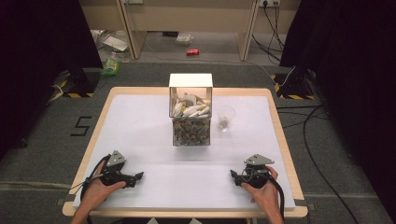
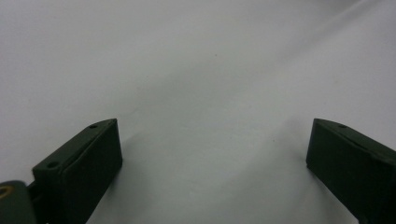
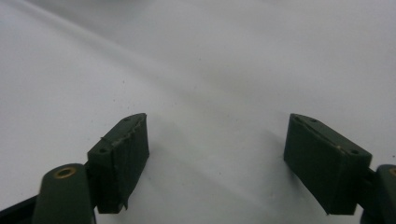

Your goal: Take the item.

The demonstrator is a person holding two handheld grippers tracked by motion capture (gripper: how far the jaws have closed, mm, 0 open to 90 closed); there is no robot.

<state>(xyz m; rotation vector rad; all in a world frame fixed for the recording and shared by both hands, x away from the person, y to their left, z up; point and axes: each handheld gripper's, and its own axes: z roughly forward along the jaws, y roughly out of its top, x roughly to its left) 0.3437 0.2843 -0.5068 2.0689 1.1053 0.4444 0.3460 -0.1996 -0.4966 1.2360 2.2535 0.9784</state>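
Note:
A clear box point(image 1: 191, 116) with a white top stands at the middle back of the white table; it holds white pieces over a layer of small mixed bits. Just right of it stands a clear plastic cup point(image 1: 225, 117) with something small at its bottom. My left gripper point(image 1: 138, 177) rests near the front left, held by a hand, pointing right. My right gripper point(image 1: 233, 174) rests near the front right, pointing left. In the left gripper view its gripper point(image 2: 212, 147) is open over bare white surface; so is the right gripper point(image 3: 217, 140) in its own view. Nothing lies between either pair.
The white table point(image 1: 140, 130) has a wooden rim. On the floor beyond lie a red can point(image 1: 192, 52), a green packet point(image 1: 111, 68) and cables point(image 1: 273, 28). Dark curtains hang at both sides.

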